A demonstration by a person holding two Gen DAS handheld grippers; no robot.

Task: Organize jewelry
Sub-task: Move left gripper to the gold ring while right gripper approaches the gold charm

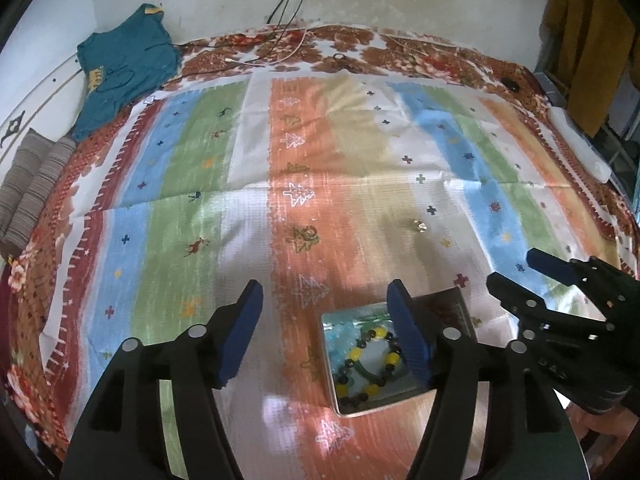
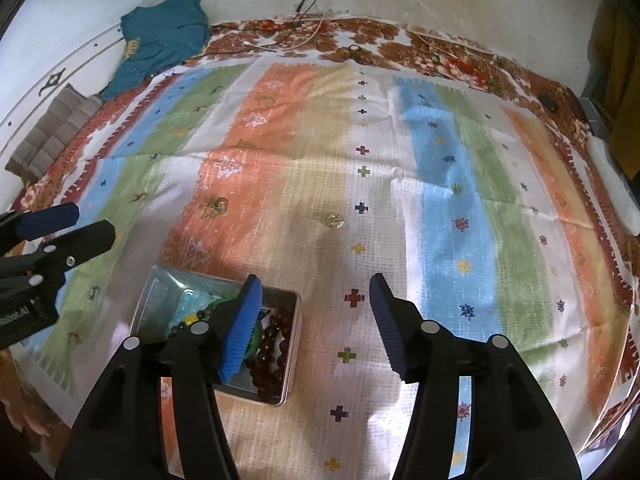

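Blue-padded jaws stand apart on both your grippers, with nothing between them. Your left gripper (image 1: pixel 326 328) hangs over the striped cloth (image 1: pixel 248 216) on the bed, and its right-hand pad overlaps the near edge of the metal tin (image 1: pixel 370 410) in that view. Inside the tin lies a bracelet of yellow and dark beads (image 1: pixel 370 364) around a green ring, on top of pale blue pieces; the right wrist view adds a coil of dark red beads (image 2: pixel 276 344) along the tin's right wall. Your right gripper (image 2: pixel 316 316) sits just to the right of the tin, its left-hand pad crossing the tin's rim.

Further out, alone on the cloth, rests a small shiny trinket (image 2: pixel 334 221); it is too small to tell whether it is a ring or an earring, and it shows no clear long axis. It lies well apart from the tin, ahead of both grippers. From the right gripper it sits almost straight ahead, on the line between the jaws; from the left it lies off to the right (image 1: pixel 419 225). The right hand therefore looks better placed to reach forward for it and bring it back to the tin.

Beyond, a teal shirt (image 1: pixel 124 68) lies by the wall.
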